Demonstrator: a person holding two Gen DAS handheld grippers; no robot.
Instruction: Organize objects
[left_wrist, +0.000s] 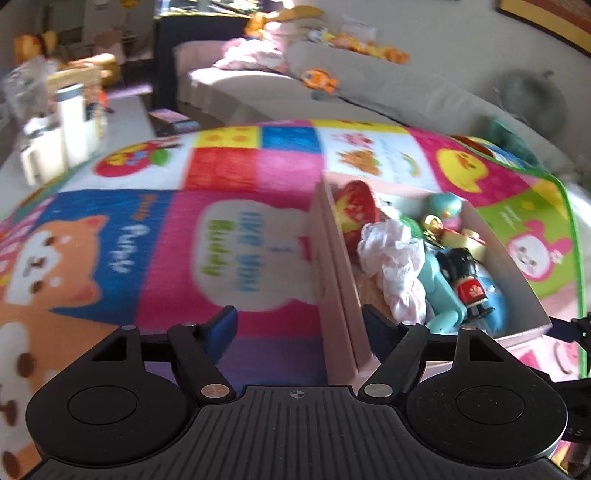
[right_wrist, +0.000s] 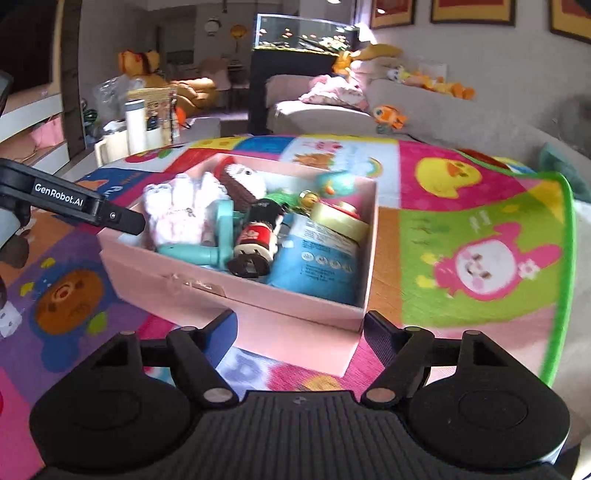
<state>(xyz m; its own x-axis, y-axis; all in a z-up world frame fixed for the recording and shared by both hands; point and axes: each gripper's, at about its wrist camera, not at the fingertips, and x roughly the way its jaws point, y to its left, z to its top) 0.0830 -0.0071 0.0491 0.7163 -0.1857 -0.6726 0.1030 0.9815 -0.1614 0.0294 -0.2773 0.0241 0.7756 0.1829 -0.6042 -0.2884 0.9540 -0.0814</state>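
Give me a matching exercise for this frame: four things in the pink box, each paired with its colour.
Things:
1. fabric bundle
2. pouch
3. toy soldier
4. round tin

Colours:
A. blue
B. black and red
C. white and pale pink
D. cream with a red rim

All four lie inside the pink box on the play mat.

Pairs: 1-C, 2-A, 3-B, 4-D

Left wrist view looks down along its fingers, close at the pink box's (left_wrist: 334, 280) left wall; right wrist view faces the box's (right_wrist: 295, 302) near corner. Both share the colourful mat (left_wrist: 155, 229) (right_wrist: 461, 221).
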